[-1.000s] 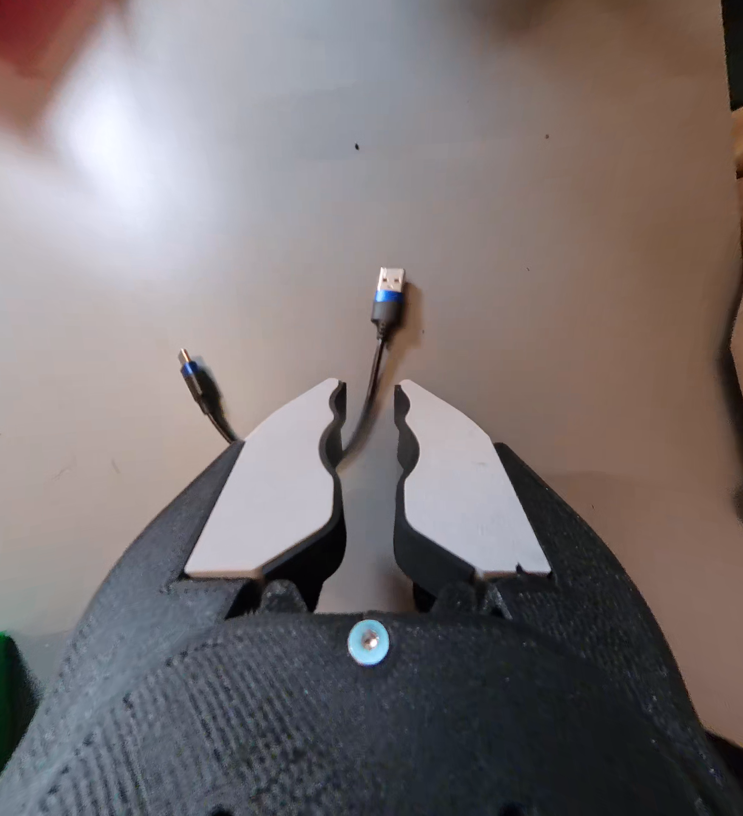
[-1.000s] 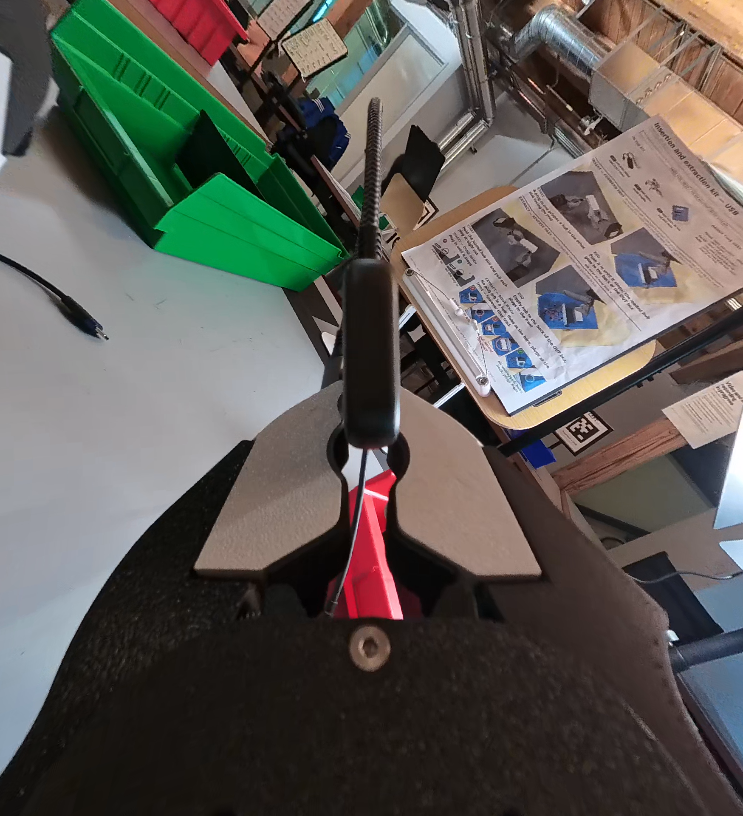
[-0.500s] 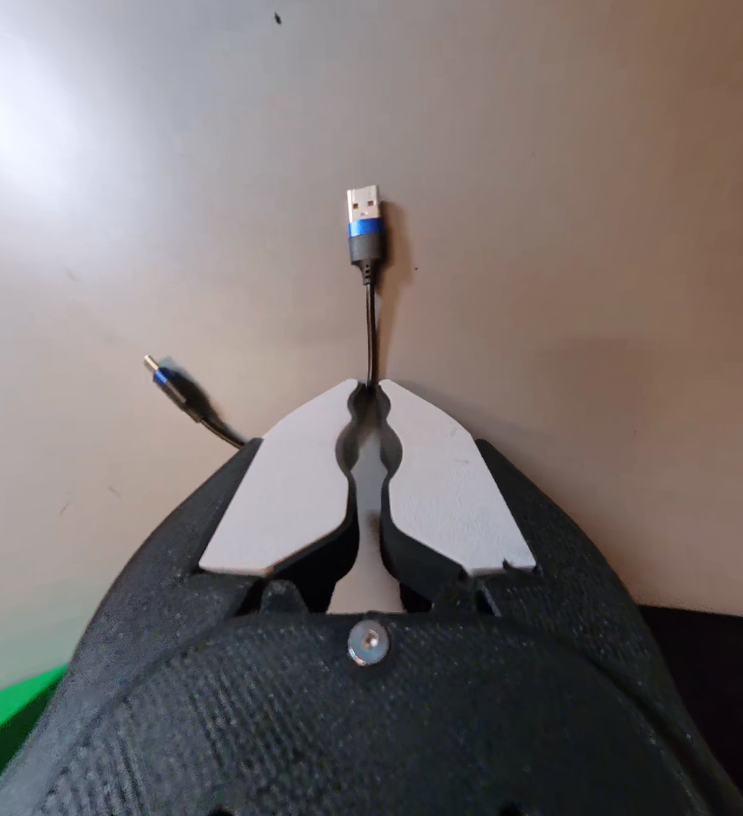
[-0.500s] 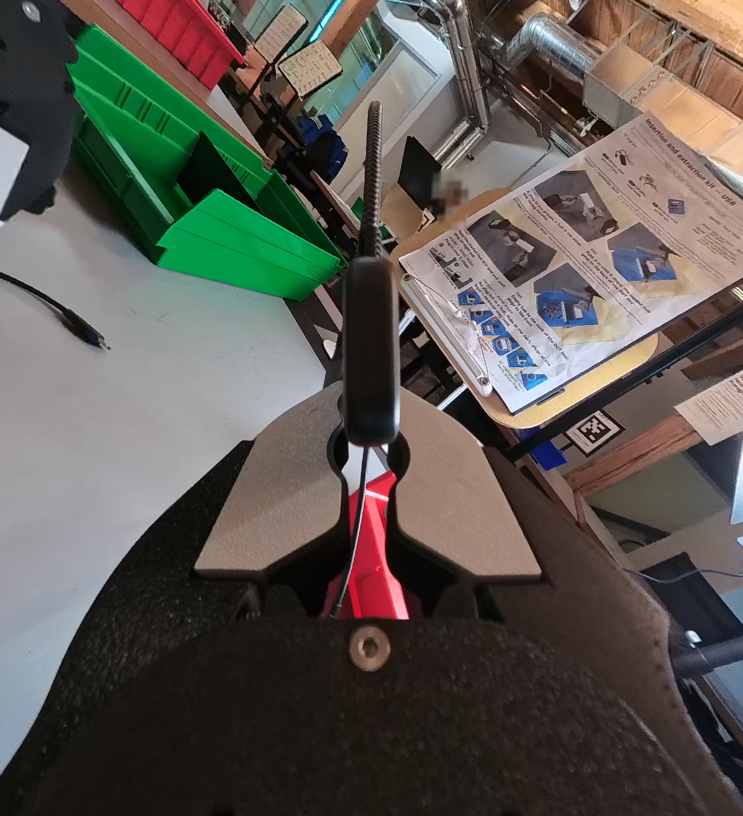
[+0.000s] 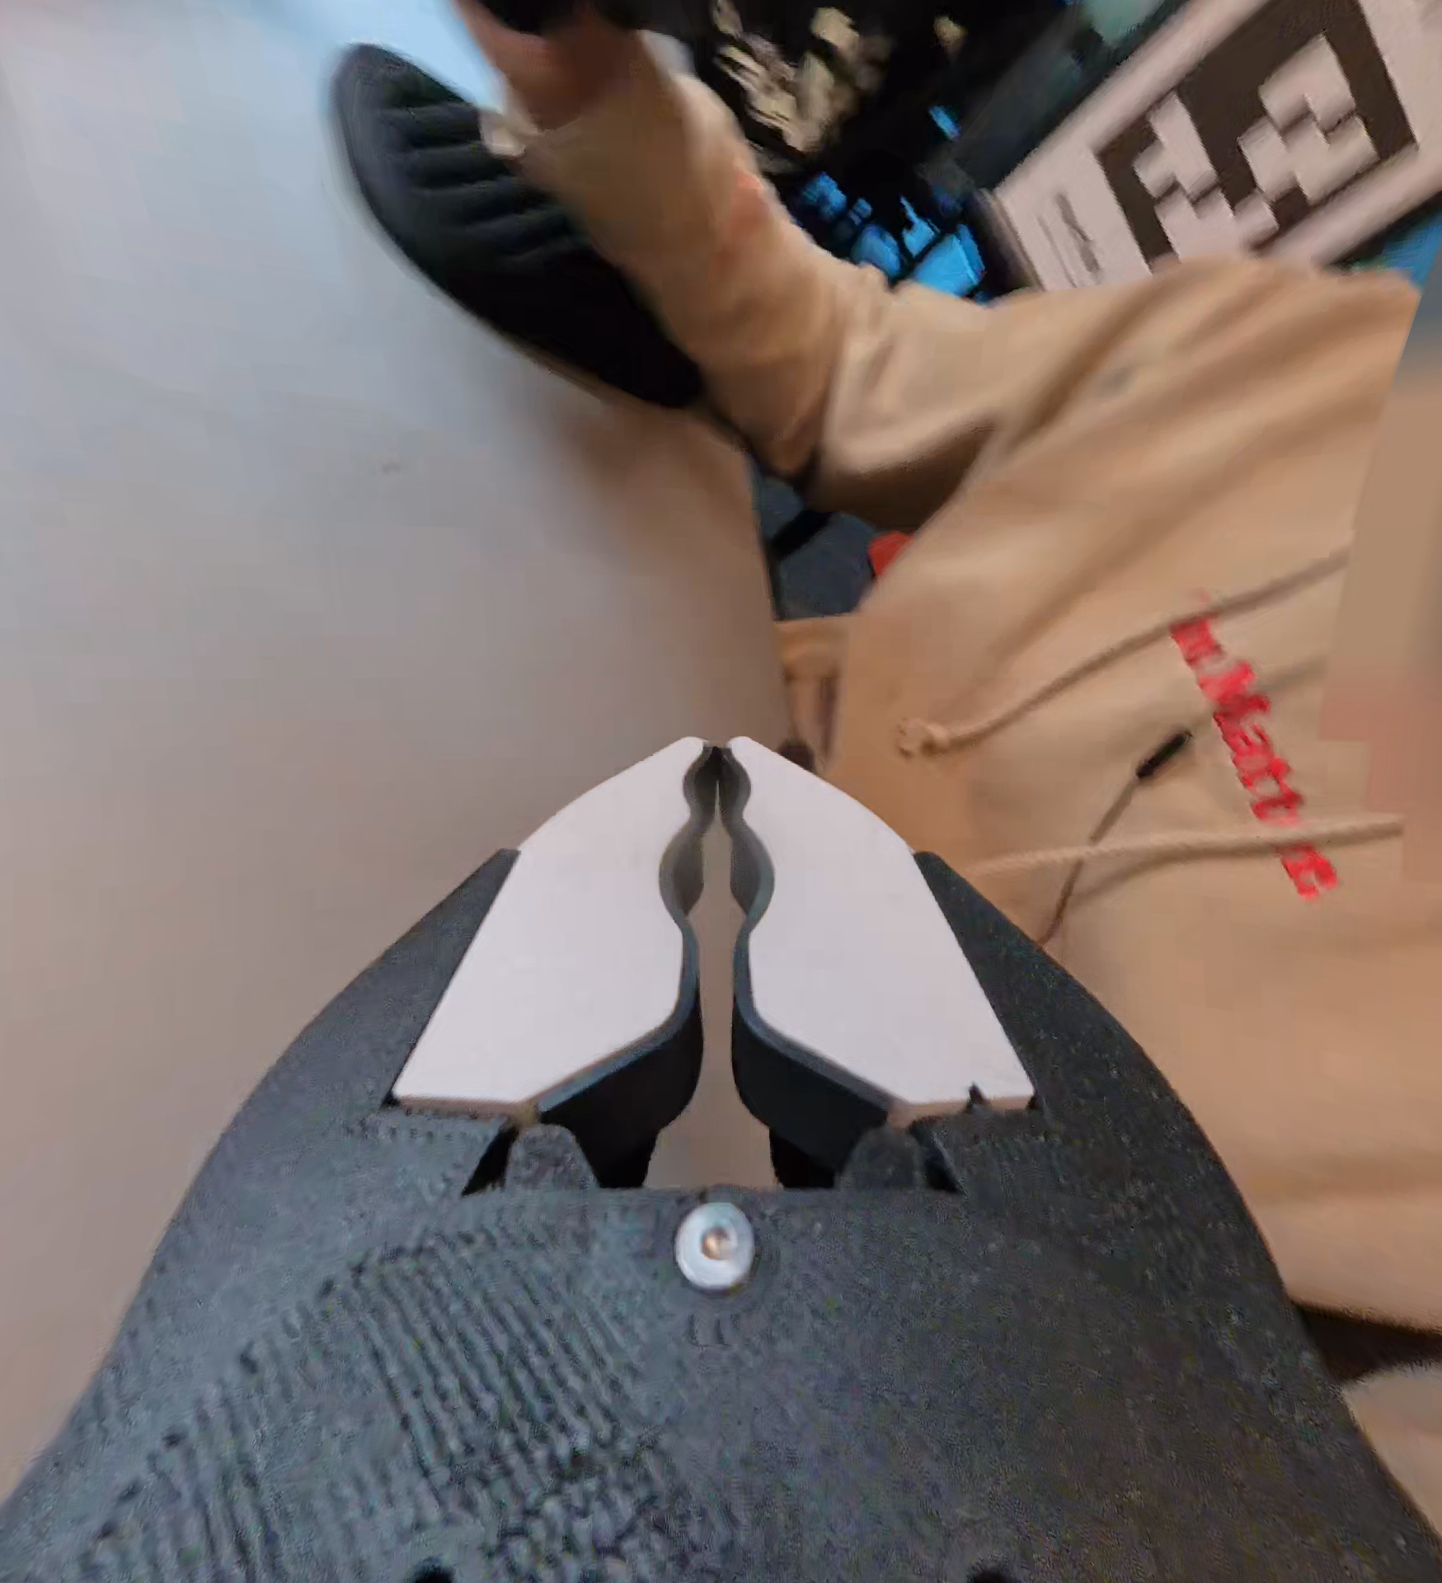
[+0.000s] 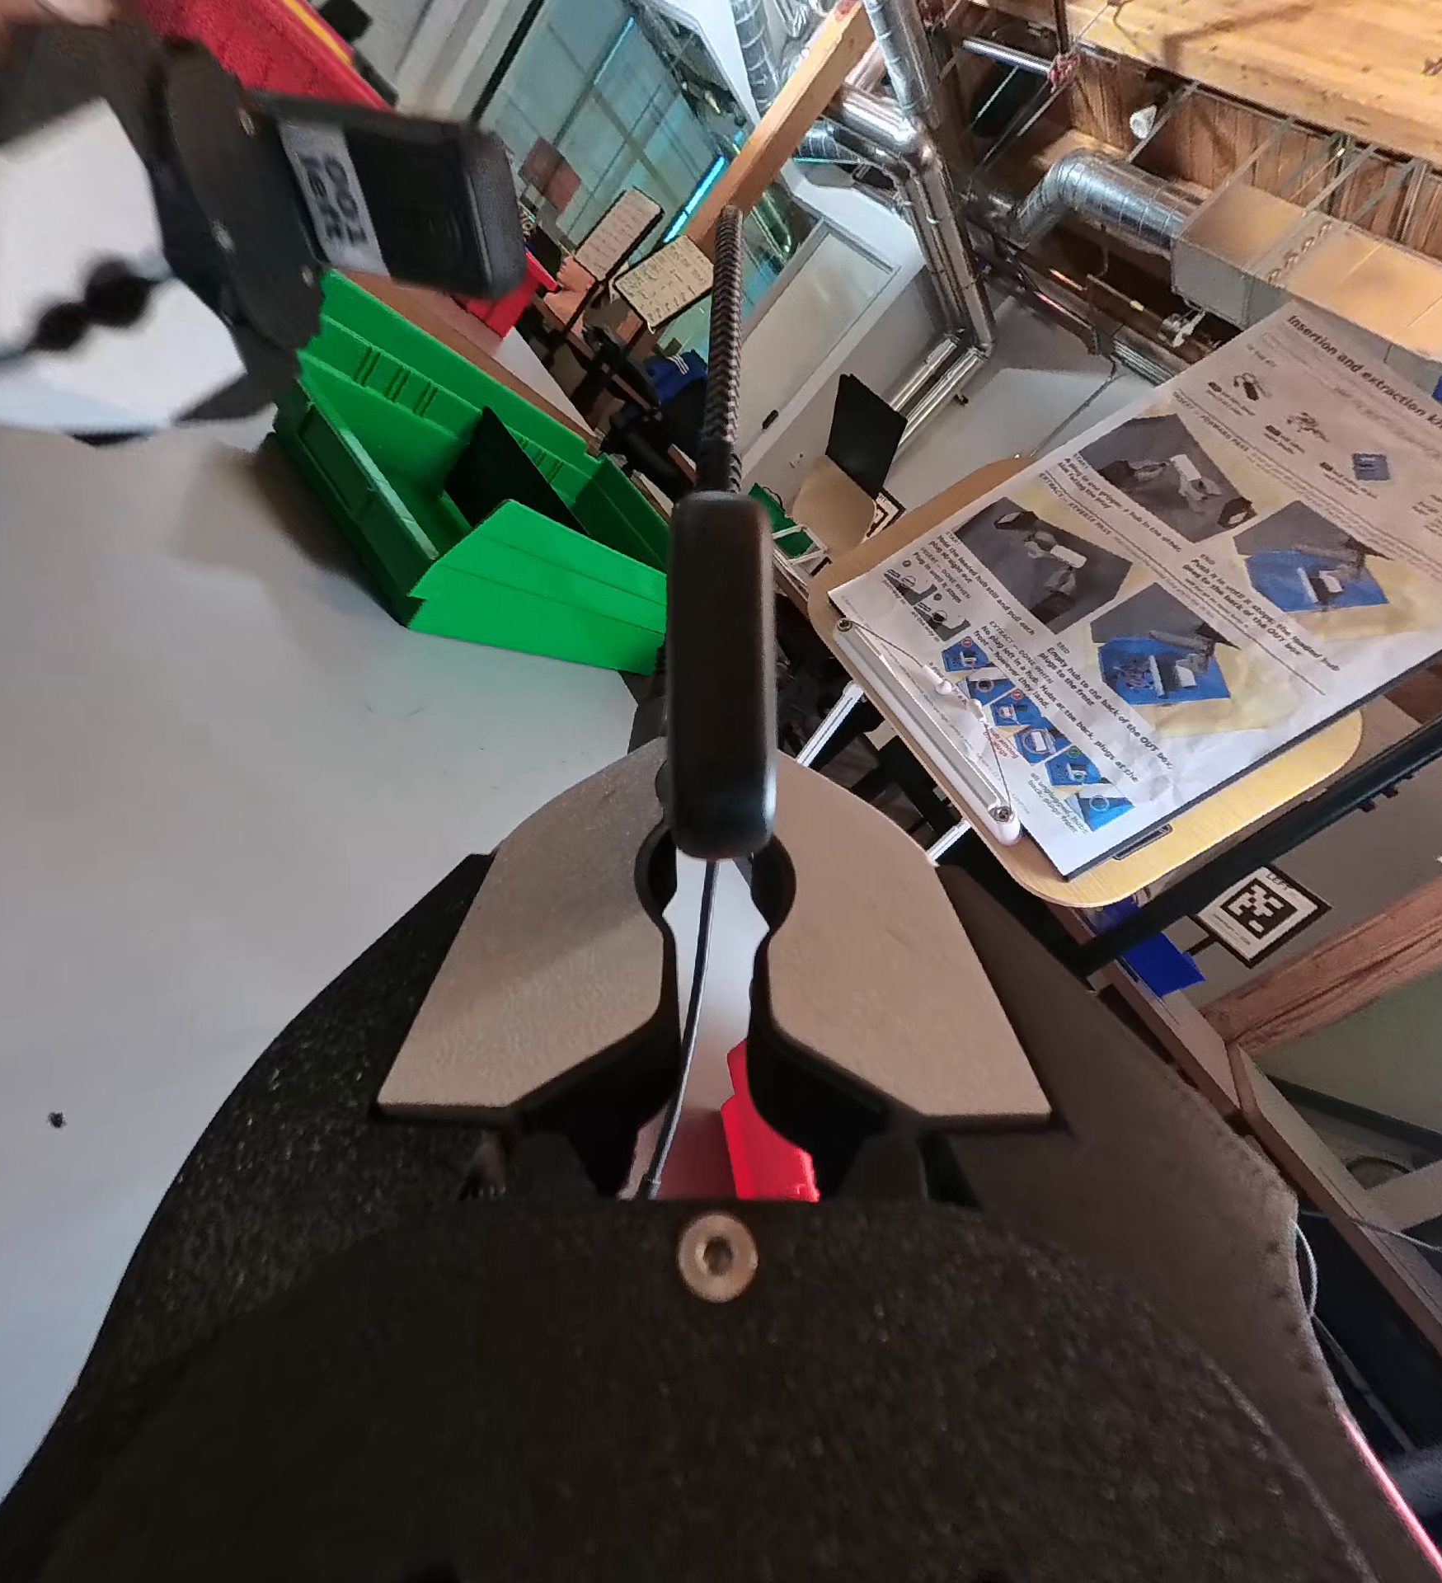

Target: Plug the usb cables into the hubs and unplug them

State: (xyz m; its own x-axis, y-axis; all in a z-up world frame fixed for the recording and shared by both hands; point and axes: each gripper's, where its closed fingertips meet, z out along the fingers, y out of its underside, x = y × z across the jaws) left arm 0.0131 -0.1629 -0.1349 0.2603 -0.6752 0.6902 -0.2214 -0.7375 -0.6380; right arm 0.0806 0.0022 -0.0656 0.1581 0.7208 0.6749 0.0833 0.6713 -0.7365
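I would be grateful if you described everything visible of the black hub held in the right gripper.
The black hub is a slim, matte, plastic-looking slab with rounded corners, seen edge-on and standing upright. The right gripper clamps its lower end between both fingers. A braided black cable leaves its top; a thin wire runs below it. Its ports are not visible.

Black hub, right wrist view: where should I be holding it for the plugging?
By its near rounded end, as now: the right gripper pinches the black hub on its two broad faces, from either side. It is slim and lies along the fingers, so its narrow edge is probably left free. Its ports do not show.
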